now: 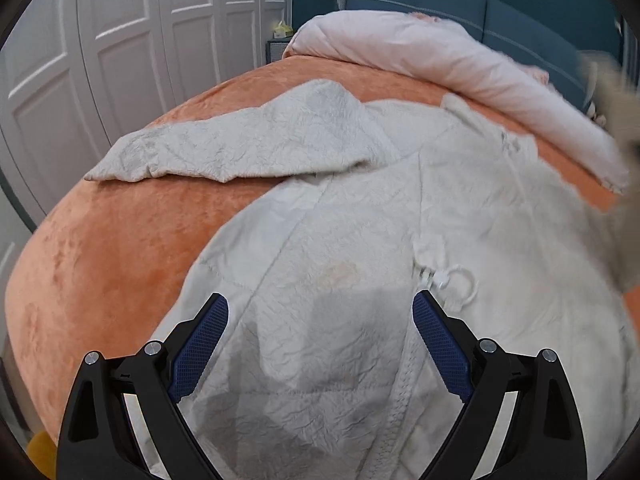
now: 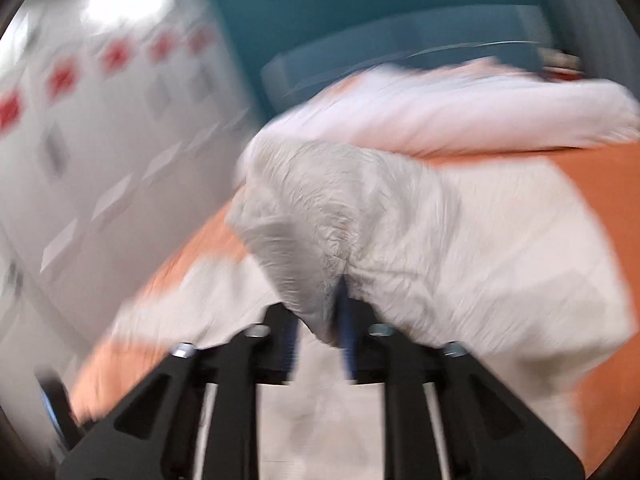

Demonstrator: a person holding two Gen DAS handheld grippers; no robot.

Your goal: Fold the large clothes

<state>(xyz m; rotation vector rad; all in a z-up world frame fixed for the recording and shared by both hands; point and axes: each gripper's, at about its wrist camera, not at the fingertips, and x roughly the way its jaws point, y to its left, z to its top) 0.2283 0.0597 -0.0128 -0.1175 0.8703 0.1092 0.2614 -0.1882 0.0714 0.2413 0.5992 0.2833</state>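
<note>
Cream quilted jacket point(image 1: 360, 208) lies spread on the orange bed cover point(image 1: 104, 248), one sleeve point(image 1: 240, 144) flung out sideways. Left gripper point(image 1: 320, 344) hovers wide and empty above the zipper front; right gripper point(image 2: 316, 328) is pinched narrow on a bunched fold. Risk: the small bite slips from slick fabric, dropping the fold crooked.

Crinkled matt cream jacket point(image 1: 320, 208), plush orange velvet bedspread point(image 1: 100, 248), glossy white wardrobe doors point(image 1: 120, 40)

Bedroom, bed point(image 1: 120, 240), headboard point(image 1: 440, 4), wardrobe doors point(image 1: 132, 40)
</note>
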